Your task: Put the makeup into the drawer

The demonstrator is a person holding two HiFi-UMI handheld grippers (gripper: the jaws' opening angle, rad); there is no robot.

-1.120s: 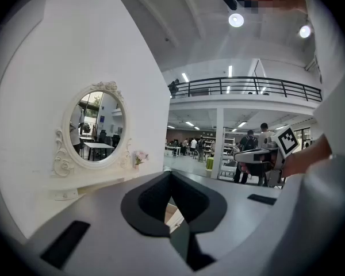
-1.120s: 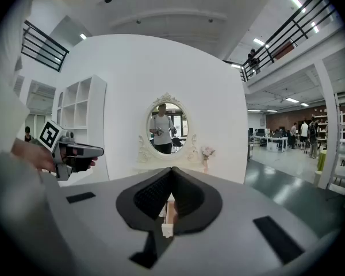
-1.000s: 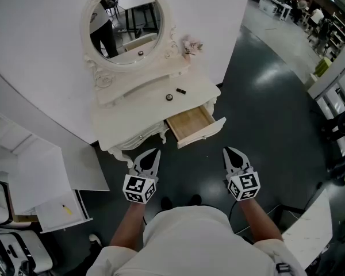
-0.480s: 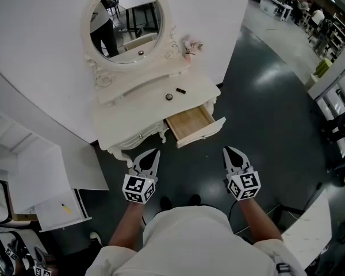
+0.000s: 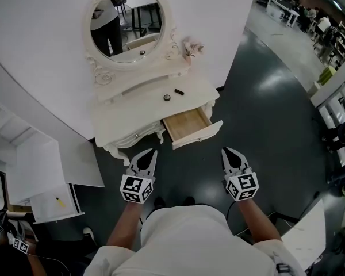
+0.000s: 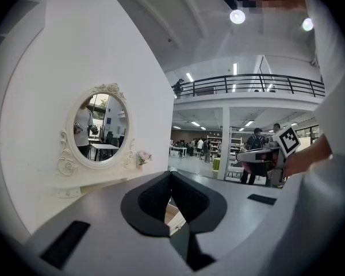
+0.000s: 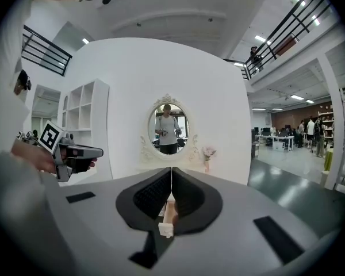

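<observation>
Barely anything has shifted: my left tongs [image 5: 153,153] and right tongs [image 5: 225,151] stay shut, empty, short of the dressing table [image 5: 126,119]. The makeup [image 5: 167,98] lies near its right front edge, above the open drawer [image 5: 187,125]. Arriving shut could knock it off.

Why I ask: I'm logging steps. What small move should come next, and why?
Probably reach the right gripper, opening it, toward the makeup on the vanity: both it and the left gripper are shut, empty, short of the vanity, and the drawer stands open.
</observation>
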